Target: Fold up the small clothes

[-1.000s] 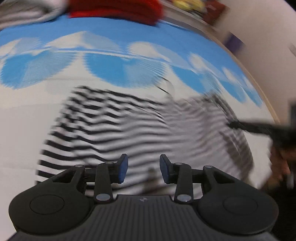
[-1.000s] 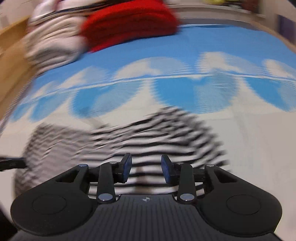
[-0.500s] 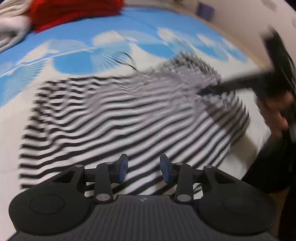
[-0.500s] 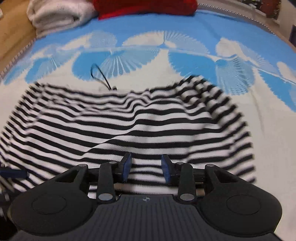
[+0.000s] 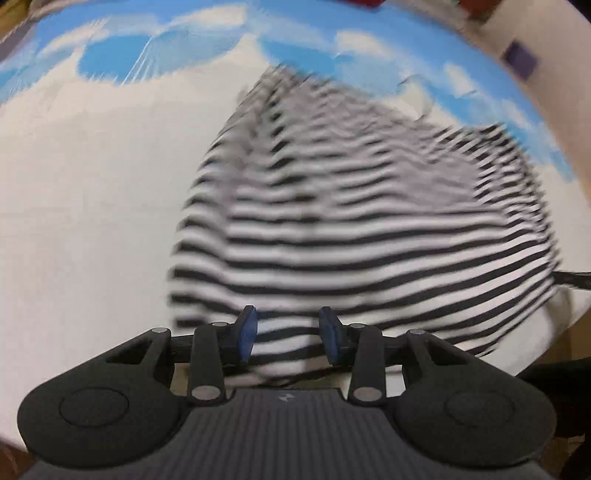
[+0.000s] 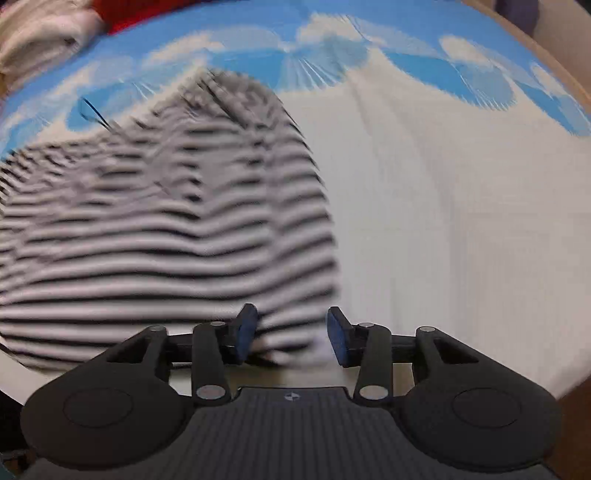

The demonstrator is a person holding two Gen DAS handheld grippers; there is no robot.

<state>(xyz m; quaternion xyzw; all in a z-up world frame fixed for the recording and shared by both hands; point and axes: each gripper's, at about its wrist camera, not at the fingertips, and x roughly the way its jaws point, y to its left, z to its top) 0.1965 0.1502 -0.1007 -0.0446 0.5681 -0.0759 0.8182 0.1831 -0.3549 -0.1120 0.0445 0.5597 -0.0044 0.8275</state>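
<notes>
A black-and-white striped garment (image 5: 369, 221) lies spread flat on a white and blue patterned cloth (image 5: 92, 184). My left gripper (image 5: 288, 334) is open, its blue pads over the garment's near left hem. In the right wrist view the striped garment (image 6: 166, 229) fills the left half. My right gripper (image 6: 291, 334) is open over the garment's near right corner. Both views are blurred by motion. Whether the pads touch the fabric cannot be told.
A red folded item (image 6: 140, 9) and a pale folded towel (image 6: 37, 33) lie at the far edge of the cloth. A thin black cord (image 6: 92, 110) lies by the garment's far edge. The surface's near edge runs just below both grippers.
Both grippers have pulled back toward the garment's near hem and swung outward, left to the left corner, right to the right corner. Both stay open.
</notes>
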